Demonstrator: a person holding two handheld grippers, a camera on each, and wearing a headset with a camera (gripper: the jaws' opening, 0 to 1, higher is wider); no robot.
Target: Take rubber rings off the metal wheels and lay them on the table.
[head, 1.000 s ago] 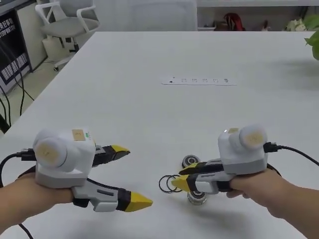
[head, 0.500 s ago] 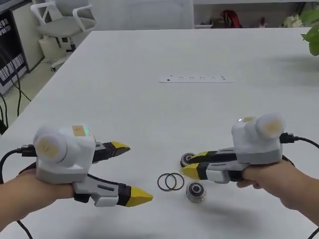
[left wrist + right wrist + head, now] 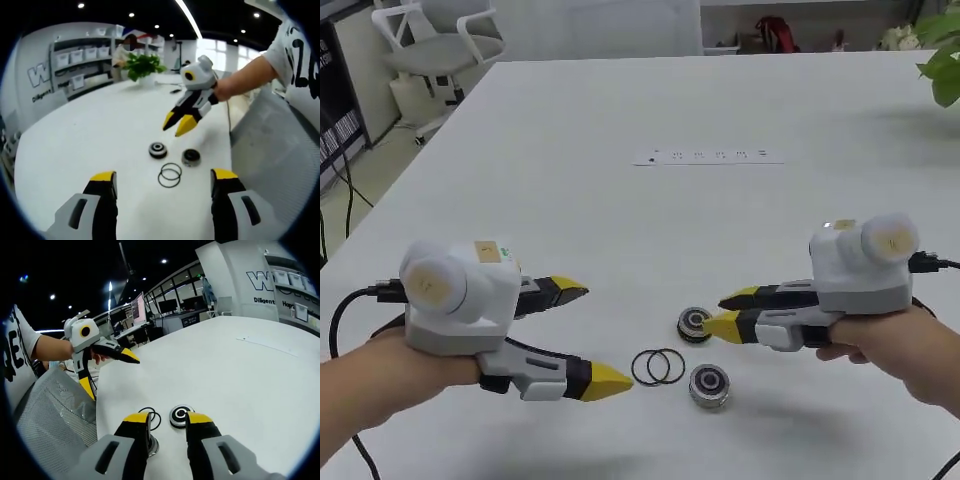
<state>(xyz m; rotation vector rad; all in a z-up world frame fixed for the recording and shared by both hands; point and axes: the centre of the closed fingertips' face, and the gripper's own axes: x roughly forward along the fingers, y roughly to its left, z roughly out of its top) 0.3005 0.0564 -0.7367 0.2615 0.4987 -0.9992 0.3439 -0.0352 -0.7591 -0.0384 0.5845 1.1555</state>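
Bright, even indoor light; crisp head view, bowed fisheye claw views.
Small round ceiling spotlights [image 3: 81, 5] and a long white light strip [image 3: 187, 17] light the broad matte white counter [image 3: 620, 150] from above. Faint, soft grey shadows lie under the left claw [image 3: 603, 334] and the right claw [image 3: 718, 312]. The far windows [image 3: 220, 50] in the left gripper view are washed out. The ceiling in the right gripper view is dark. Both gripper views bend straight lines hard near their edges, and each view's own jaws look slightly soft.
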